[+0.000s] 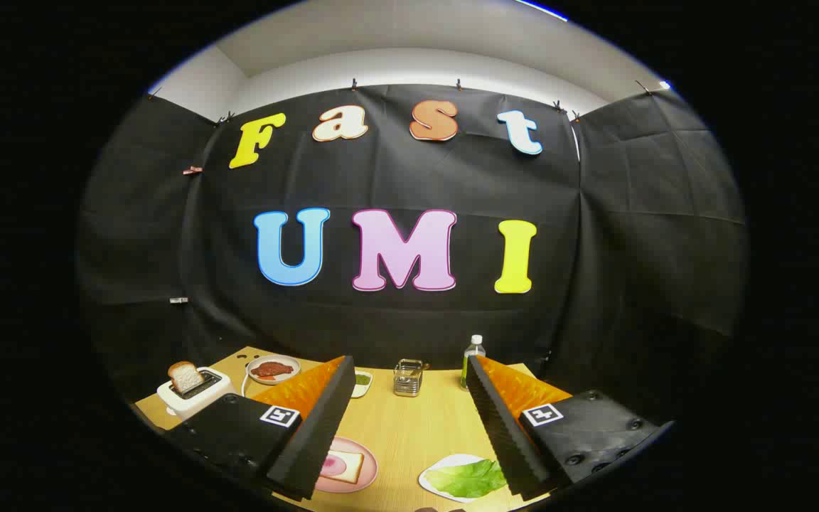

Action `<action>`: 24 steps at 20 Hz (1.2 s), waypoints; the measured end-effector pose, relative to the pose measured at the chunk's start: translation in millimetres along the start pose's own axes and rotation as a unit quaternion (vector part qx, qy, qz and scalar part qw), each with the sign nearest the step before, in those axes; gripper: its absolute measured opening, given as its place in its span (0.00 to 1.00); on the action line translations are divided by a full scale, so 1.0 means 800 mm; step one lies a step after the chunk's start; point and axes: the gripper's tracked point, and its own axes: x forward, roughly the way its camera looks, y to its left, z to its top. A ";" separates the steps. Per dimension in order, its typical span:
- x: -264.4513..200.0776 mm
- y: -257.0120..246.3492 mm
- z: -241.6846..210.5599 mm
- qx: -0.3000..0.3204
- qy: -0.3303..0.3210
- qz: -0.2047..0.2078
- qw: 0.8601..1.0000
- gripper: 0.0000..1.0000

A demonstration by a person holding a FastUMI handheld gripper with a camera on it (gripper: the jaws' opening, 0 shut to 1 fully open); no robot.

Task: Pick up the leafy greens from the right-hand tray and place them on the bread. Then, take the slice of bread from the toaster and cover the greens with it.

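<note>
Tool point(409, 434) held above the bench point(409, 434), fingers spread wide apart, nothing between them. It rides high and looks mostly forward.

Nearest, just inside the right finger: leafy greens point(468, 478) lying flat on a white tray point(432, 475), partly hidden under that finger. Just inside the left finger: a pink plate point(367, 469) carrying a bread slice point(344, 466) with a pink topping; the left finger covers part of the plate. Tray and plate sit apart, bare bench between them.

Farther, beyond the fingertips: a small wire basket point(408, 377), a clear bottle point(473, 361) with a white cap, and a small dish point(362, 382) with something green in it. Farther left: a plate of reddish food point(274, 369), and a white toaster point(195, 393) with the second bread slice point(185, 376) standing up out of its slot.

Judgement: step in hand is the greens pickup, not yet begun. To do it well, the tool should shift toward the right tray and tilt downward so the leaf sits centred between the fingers. The leaf looks thin and floppy, so a pinch at a raised edge or fold is likely better than pressing flat on the tray. Close gently; lift straight up before crossing to the pink plate.
</note>
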 end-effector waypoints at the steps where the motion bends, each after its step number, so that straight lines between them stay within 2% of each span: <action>1: -0.001 0.000 0.001 -0.001 -0.001 -0.002 1.000 0.98; 7: -0.005 0.001 -0.001 -0.004 0.001 0.002 1.000 0.98; 18: -0.003 -0.032 -0.032 0.002 0.035 -0.018 0.999 0.98; 24: 0.004 -0.056 -0.073 0.024 0.078 -0.023 0.996 0.98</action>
